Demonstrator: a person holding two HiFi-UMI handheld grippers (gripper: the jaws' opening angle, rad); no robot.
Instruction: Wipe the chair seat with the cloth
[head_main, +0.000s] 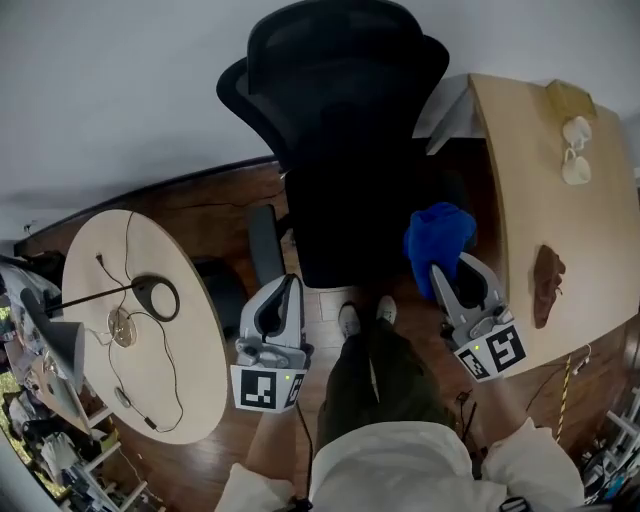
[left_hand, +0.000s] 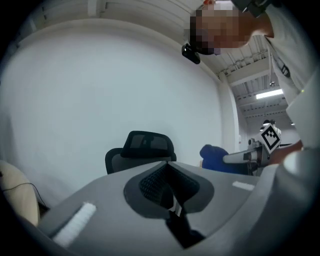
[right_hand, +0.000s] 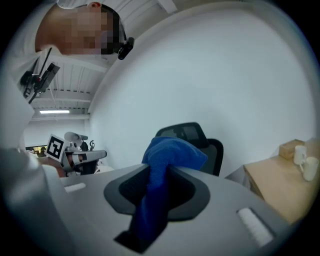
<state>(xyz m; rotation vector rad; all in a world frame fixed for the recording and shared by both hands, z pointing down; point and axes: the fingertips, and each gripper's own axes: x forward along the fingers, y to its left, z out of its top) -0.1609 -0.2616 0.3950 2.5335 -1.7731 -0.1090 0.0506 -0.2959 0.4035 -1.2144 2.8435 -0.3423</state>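
A black office chair (head_main: 335, 110) stands ahead of me, its dark seat (head_main: 345, 225) just beyond both grippers. My right gripper (head_main: 442, 270) is shut on a blue cloth (head_main: 438, 236), held in the air by the seat's right edge. The right gripper view shows the cloth (right_hand: 167, 157) bunched up between the jaws, with the chair (right_hand: 200, 142) behind it. My left gripper (head_main: 289, 285) hangs at the seat's near left corner, jaws together with nothing in them. In the left gripper view the chair (left_hand: 145, 147) is straight ahead and the cloth (left_hand: 214, 157) is at the right.
A round pale table (head_main: 190, 330) with a cable, a disc and a lamp stands at the left. A wooden desk (head_main: 600, 200) at the right carries two white cups (head_main: 576, 150), a box and a brown patch. The person's legs and shoes (head_main: 365, 320) are between the grippers, on a wooden floor.
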